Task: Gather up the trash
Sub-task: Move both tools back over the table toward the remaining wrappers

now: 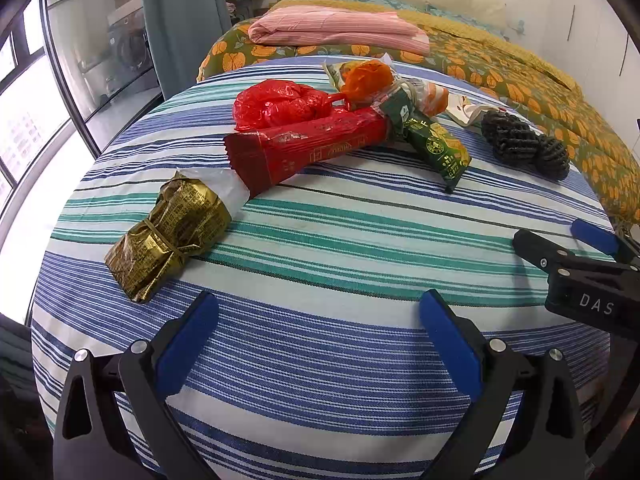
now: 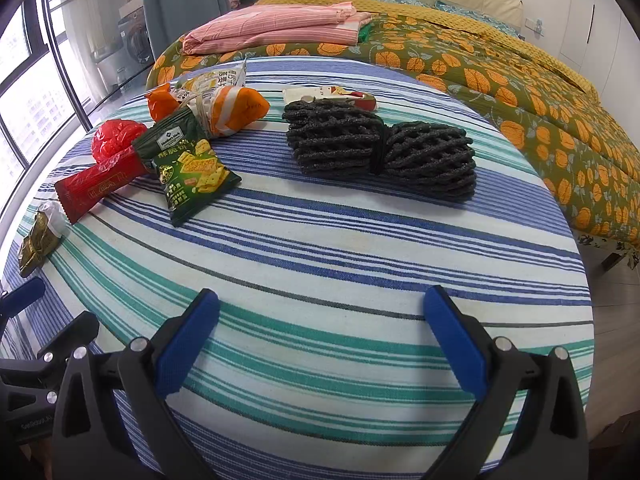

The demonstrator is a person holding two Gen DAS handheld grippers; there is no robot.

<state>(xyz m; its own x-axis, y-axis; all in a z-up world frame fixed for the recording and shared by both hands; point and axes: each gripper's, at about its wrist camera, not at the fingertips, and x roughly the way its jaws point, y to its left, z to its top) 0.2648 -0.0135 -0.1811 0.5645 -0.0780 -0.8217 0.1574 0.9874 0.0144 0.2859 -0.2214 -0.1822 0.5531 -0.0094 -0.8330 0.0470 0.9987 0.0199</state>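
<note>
Left wrist view: left gripper [image 1: 318, 310] spread wide, holding nothing, over the striped cloth [image 1: 340, 248]. Trash lies ahead: gold wrapper [image 1: 172, 236] nearest, touching the red packet [image 1: 308, 148]; red plastic bag [image 1: 280, 104] behind it; green cracker bag [image 1: 432, 144] to the right; black foam netting [image 1: 524, 144] further right.

Right wrist view: right gripper [image 2: 320, 312] also wide, empty. Black foam netting [image 2: 384, 156] straight ahead (tied at its middle), green cracker bag [image 2: 192, 168] left of it.
</note>
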